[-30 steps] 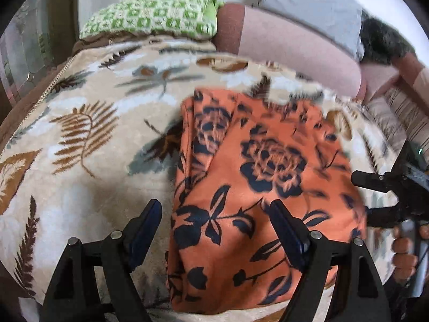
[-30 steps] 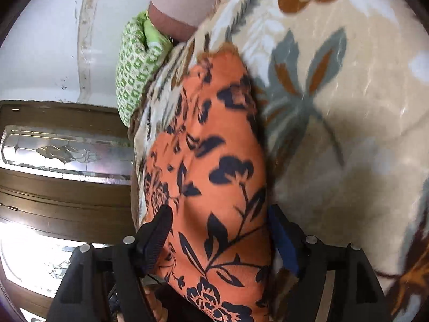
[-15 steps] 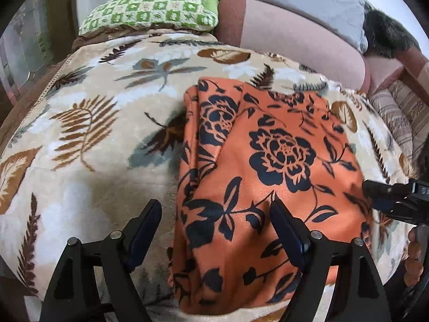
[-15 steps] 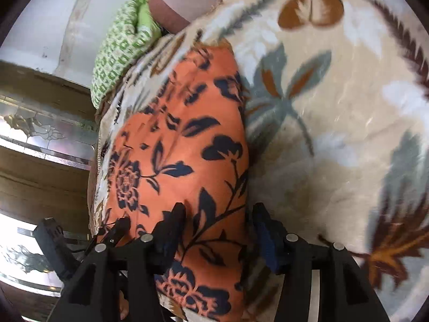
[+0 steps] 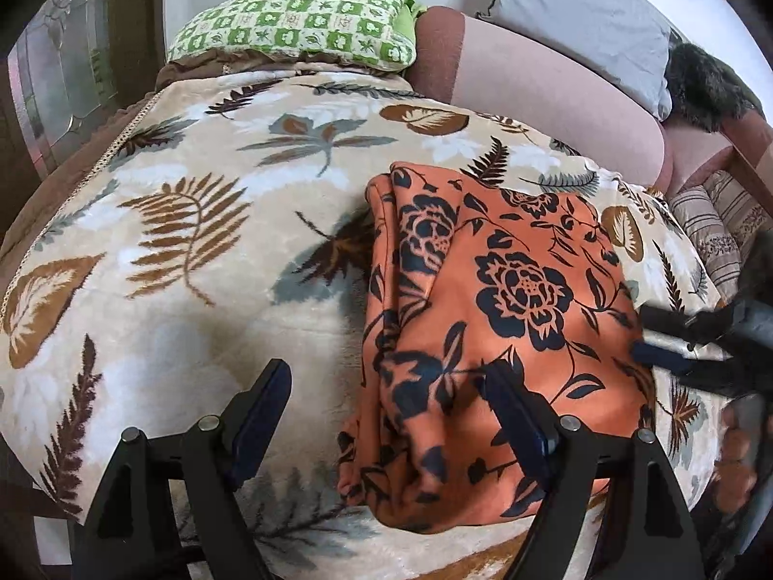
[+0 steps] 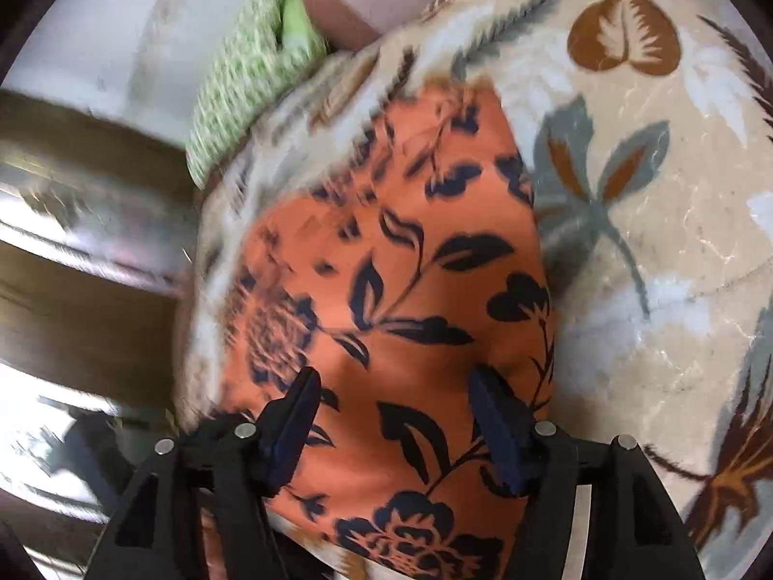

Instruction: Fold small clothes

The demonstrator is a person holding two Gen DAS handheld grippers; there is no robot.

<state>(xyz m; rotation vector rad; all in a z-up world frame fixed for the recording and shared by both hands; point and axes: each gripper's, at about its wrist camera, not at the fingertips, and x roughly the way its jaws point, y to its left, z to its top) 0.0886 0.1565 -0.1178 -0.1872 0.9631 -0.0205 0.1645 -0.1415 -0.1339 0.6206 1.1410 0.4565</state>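
Observation:
An orange garment (image 5: 507, 290) with dark blue flowers lies folded on the leaf-patterned blanket (image 5: 193, 217). My left gripper (image 5: 381, 372) hovers open over the garment's near left edge, one finger above the cloth and the other above bare blanket. In the left wrist view the right gripper (image 5: 666, 338) reaches in at the garment's right edge. From its own camera the right gripper (image 6: 393, 377) hangs over the garment (image 6: 410, 251). Its jaws are opening, the cloth lies flat below them, and neither pad presses on it. The blanket (image 6: 652, 193) shows to the right.
At the blanket's far end lie a green checked pillow (image 5: 299, 19), a pink bolster (image 5: 546, 87), a grey pillow (image 5: 579, 14) and a dark furry thing (image 5: 705, 92). A striped cushion (image 5: 710, 227) sits at the right. A wooden door with glass (image 5: 48, 72) stands left.
The right gripper has risen and rolled over the garment; its jaws narrowed, then spread again. The left gripper drew back slightly. The garment has not moved.

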